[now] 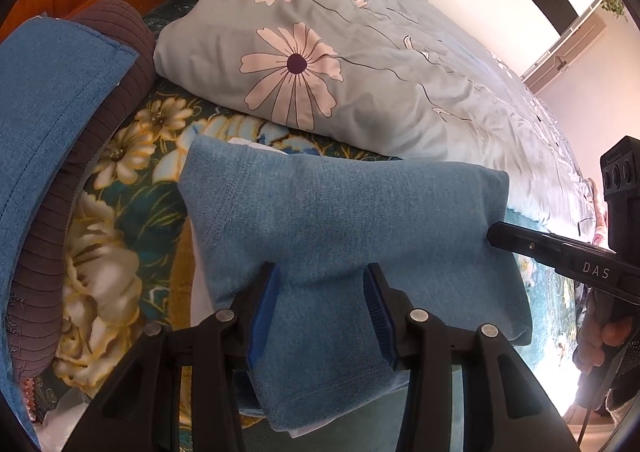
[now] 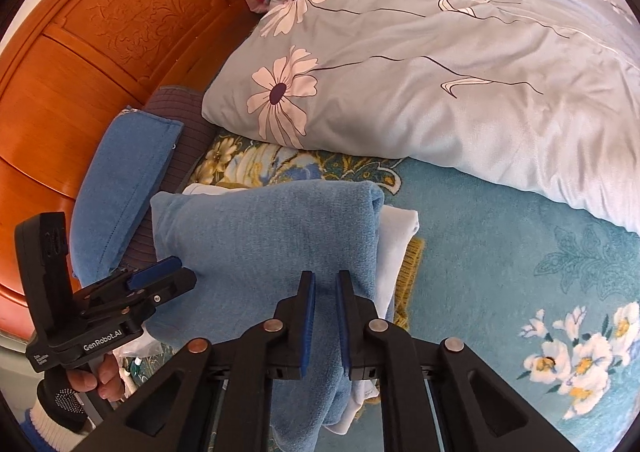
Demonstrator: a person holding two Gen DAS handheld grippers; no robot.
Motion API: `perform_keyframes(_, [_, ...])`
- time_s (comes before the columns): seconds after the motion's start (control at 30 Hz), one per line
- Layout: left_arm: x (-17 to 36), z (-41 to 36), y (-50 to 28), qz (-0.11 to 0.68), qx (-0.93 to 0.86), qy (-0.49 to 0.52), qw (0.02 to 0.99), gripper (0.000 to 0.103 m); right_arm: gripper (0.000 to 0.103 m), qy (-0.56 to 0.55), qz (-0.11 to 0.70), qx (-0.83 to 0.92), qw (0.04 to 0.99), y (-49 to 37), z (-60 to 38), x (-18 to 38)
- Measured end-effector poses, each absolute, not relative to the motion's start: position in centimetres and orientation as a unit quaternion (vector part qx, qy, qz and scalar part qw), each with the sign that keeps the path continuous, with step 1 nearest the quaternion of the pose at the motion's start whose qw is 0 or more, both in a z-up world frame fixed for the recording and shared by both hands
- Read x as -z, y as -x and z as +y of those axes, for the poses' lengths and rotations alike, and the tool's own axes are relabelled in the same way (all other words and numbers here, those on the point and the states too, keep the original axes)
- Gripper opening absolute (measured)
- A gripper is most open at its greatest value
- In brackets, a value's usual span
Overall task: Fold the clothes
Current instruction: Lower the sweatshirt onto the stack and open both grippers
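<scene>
A folded light blue knit garment lies on the floral bed cover, on top of a white garment. It also shows in the right wrist view. My left gripper is open, its jaws wide apart over the garment's near edge. My right gripper has its jaws close together, pinching a fold of the blue garment's near right edge. In the left wrist view the right gripper touches the garment's right side. In the right wrist view the left gripper sits at the garment's left edge.
A blue denim piece on a brown ribbed garment lies at the left by the wooden headboard. A pale blue daisy-print duvet is heaped behind. The teal floral bed cover spreads to the right.
</scene>
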State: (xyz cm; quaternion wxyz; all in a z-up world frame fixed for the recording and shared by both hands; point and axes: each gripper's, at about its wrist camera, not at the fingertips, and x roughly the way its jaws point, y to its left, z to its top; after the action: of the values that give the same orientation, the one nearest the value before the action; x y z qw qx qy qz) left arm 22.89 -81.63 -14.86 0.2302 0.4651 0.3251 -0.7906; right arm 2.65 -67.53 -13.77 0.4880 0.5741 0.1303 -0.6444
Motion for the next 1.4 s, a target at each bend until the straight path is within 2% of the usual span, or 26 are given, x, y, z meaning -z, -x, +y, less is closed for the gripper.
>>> perform_keyframes(0.23, [12.0, -80.4, -24.3, 0.318, 0.801, -0.452, 0.232, 0.046, 0.013, -0.563, 0.129, 0.639, 0.508, -3.5, -66.6, 11.9])
perform_keyframes(0.37, [12.7, -79.5, -25.5, 0.335, 0.792, -0.454, 0.235, 0.046, 0.015, -0.554, 0.144, 0.631, 0.524, -5.3, -65.2, 10.6])
perform_keyframes(0.73, [13.8, -78.2, -26.4, 0.350, 0.778, -0.464, 0.240, 0.046, 0.015, -0.591, 0.148, 0.614, 0.502, -6.7, -62.9, 13.8])
perform_keyframes(0.97, [12.0, -77.0, -26.9, 0.345, 0.780, -0.456, 0.253, 0.046, 0.016, -0.571, 0.140, 0.626, 0.512, -7.2, -61.8, 11.0])
perform_keyframes(1.1, [10.8, -75.2, -27.5, 0.348, 0.780, -0.453, 0.257, 0.048, 0.016, -0.558, 0.161, 0.635, 0.510, -8.5, -60.9, 9.0])
perform_keyframes(1.13, [10.5, -74.7, -27.7, 0.346, 0.779, -0.453, 0.259, 0.051, 0.018, -0.555, 0.167, 0.637, 0.508, -8.9, -60.5, 8.7])
perform_keyframes(1.2, [9.9, -73.6, -28.2, 0.342, 0.780, -0.451, 0.267, 0.057, 0.026, -0.555, 0.171, 0.638, 0.505, -9.5, -59.7, 8.3])
perform_keyframes(1.23, [9.7, -73.1, -28.4, 0.343, 0.779, -0.450, 0.270, 0.062, 0.039, -0.557, 0.171, 0.640, 0.501, -9.8, -59.2, 8.1])
perform_keyframes(1.27, [9.6, -72.8, -28.7, 0.346, 0.777, -0.450, 0.272, 0.063, 0.043, -0.560, 0.168, 0.640, 0.498, -9.9, -58.8, 8.0])
perform_keyframes(1.37, [9.3, -71.6, -28.9, 0.348, 0.772, -0.455, 0.275, 0.065, 0.048, -0.567, 0.161, 0.642, 0.489, -10.3, -57.4, 7.8])
perform_keyframes(1.4, [9.2, -71.3, -29.0, 0.346, 0.770, -0.459, 0.277, 0.070, 0.050, -0.570, 0.161, 0.643, 0.486, -10.4, -57.0, 7.7])
